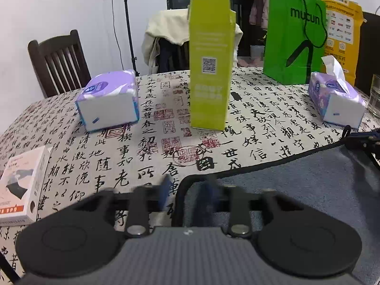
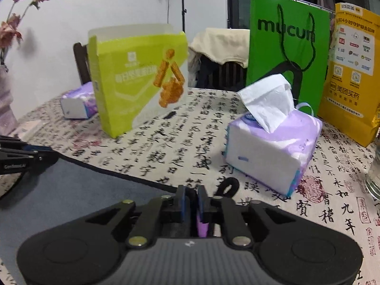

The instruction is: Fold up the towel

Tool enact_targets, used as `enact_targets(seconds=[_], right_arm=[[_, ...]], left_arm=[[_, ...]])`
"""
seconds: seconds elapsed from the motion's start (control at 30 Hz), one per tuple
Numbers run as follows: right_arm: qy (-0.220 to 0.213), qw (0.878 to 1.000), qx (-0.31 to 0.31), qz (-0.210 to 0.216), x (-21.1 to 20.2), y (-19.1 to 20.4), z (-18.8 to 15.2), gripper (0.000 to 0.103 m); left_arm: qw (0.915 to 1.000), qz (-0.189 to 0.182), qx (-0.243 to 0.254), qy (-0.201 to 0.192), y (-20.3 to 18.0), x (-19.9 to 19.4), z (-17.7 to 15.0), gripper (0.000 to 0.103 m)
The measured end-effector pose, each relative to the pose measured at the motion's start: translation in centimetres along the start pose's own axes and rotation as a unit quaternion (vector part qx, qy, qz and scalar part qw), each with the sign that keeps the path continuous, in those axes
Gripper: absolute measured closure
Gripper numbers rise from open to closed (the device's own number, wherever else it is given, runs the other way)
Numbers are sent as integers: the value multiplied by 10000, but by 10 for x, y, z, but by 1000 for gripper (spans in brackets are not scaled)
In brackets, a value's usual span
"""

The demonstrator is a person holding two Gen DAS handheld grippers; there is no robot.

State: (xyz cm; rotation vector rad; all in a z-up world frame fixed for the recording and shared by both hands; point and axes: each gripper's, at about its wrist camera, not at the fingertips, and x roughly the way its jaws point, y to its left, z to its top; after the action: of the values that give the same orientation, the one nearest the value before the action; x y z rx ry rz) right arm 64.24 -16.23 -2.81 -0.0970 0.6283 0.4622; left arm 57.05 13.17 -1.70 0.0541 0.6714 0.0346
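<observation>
Counted on the surface (image 1: pixel 261 128): one towel (image 1: pixel 308 190), grey-blue with black edging. Two tissue packs: a sealed pack (image 1: pixel 109 99) on the left, an opened pack (image 1: pixel 337 102) on the right with a sheet sticking up. One lime box (image 1: pixel 210 64), upright between them. One green bag (image 1: pixel 294 38) and one yellow bag (image 1: pixel 342 30), side by side at the back. One glass (image 1: pixel 375 97) at the right edge. One small white box (image 1: pixel 23 185) at the near left. Beyond the surface, two chairs: a bare chair (image 1: pixel 59 59) and a draped chair (image 1: pixel 171 54) under a cream cloth (image 1: pixel 168 26). In the right wrist view, one bunch of dried flowers (image 2: pixel 14 23) at the far left.

Found the towel lying flat at the near side of the surface, stretched between the two grippers.

Left gripper (image 1: pixel 187 190): jaws well apart and blurred, holding nothing, with the towel's rounded left corner lying between the two fingers, its black edge curving up just inside the gap.

Right gripper (image 2: pixel 192 201): jaws drawn in to a narrow slit over the towel's right corner, seemingly pinching it; black edging running up to the left finger, and one hanging loop (image 2: pixel 226 185) poking out just beside the right finger.

Seen from the left wrist, that right corner sat slightly raised off the surface.
</observation>
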Motion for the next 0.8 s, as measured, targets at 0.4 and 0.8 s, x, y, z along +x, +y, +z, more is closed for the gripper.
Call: enact_targets(seconds=[0.4,0.8], right_arm=[[-101,9999,23,54,-28,1,-1,62],[-348,9989,-214,236,-109,36,-28,38]], left_arm=[[9998,7,80,-182,1,-42,-4,35],[9987,178,-68,-476,-13,-131,-49,24]])
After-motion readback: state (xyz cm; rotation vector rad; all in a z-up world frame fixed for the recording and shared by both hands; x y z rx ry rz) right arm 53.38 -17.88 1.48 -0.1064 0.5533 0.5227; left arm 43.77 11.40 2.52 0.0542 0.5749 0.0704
